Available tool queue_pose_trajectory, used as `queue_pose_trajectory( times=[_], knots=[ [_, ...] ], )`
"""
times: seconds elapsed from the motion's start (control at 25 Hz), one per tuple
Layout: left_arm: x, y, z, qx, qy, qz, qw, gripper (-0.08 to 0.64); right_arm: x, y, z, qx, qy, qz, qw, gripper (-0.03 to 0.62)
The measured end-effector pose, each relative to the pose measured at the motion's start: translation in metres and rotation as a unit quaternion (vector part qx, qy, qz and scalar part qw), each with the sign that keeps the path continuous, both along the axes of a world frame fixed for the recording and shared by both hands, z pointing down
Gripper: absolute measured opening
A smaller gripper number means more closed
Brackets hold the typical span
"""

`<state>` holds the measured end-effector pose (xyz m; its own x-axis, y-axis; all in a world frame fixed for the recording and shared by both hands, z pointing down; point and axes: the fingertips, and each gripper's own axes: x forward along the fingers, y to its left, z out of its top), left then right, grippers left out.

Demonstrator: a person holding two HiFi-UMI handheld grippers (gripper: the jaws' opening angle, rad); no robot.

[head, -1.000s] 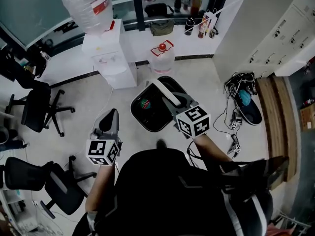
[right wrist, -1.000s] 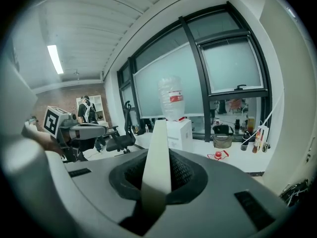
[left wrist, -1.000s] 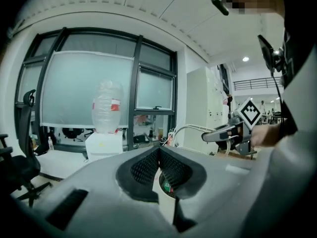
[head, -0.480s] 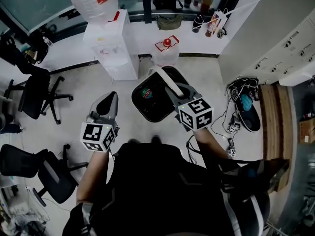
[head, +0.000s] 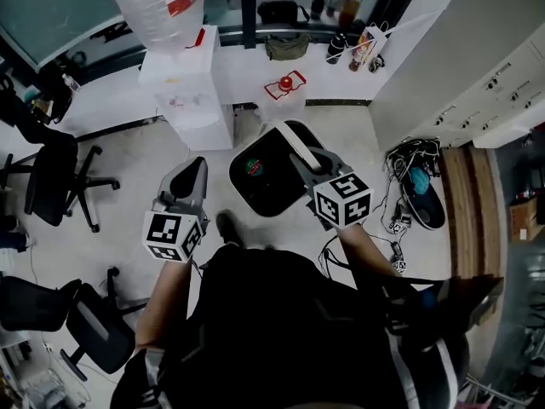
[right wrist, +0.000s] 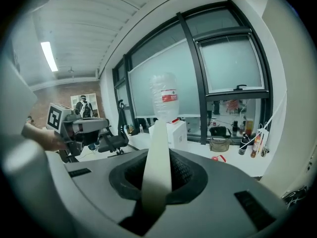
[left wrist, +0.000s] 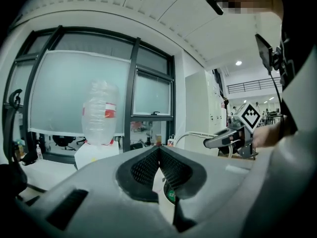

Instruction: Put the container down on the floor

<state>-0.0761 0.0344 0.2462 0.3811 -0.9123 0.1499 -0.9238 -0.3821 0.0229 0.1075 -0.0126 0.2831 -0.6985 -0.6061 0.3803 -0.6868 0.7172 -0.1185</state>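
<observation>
I'm carrying the container (head: 258, 175) by its white handle (head: 288, 146), right gripper (head: 300, 162) clenching it so it hangs above the floor (head: 128, 164); left gripper (head: 192, 170) is riding alongside, clenched and empty.

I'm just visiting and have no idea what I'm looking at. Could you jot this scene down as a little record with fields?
who: a person with a gripper in each hand
right gripper: shut on the white handle
container: black, hanging from that handle, not yet down on the floor
left gripper: shut, nothing in it
nearby: water dispenser, office chair
</observation>
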Motion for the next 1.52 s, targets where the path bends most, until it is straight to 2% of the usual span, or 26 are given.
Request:
queue_pose_trajectory(
  times=[0.2,0.4,0.56,0.72,0.92,1.2,1.52],
  knots=[
    [-0.017,-0.031,-0.009,0.009,0.027,0.029,0.9992,0.011,-0.015,-0.024,-0.006,0.007,0.001,0.013,1.000,0.055],
    [-0.037,-0.057,-0.008,0.019,0.025,0.054,0.9980,0.011,-0.040,-0.052,-0.006,0.009,0.006,0.019,1.000,0.055],
    [-0.050,-0.079,-0.005,0.015,0.043,0.072,0.9964,0.011,-0.053,-0.074,-0.003,0.011,0.012,0.021,1.000,0.055],
    [-0.065,-0.101,0.005,0.007,0.034,0.082,0.9960,0.011,-0.067,-0.097,0.005,0.008,0.016,0.024,1.000,0.055],
    [-0.079,-0.126,0.013,0.020,0.014,0.106,0.9941,0.012,-0.084,-0.124,0.019,0.006,0.018,0.025,1.000,0.055],
    [-0.093,-0.153,0.048,-0.007,0.015,0.129,0.9915,0.012,-0.103,-0.154,0.055,-0.005,0.031,0.027,0.999,0.055],
    [-0.072,-0.181,0.086,-0.019,0.012,0.133,0.9908,0.012,-0.102,-0.185,0.114,-0.016,0.045,-0.004,0.999,0.055]
  ],
)
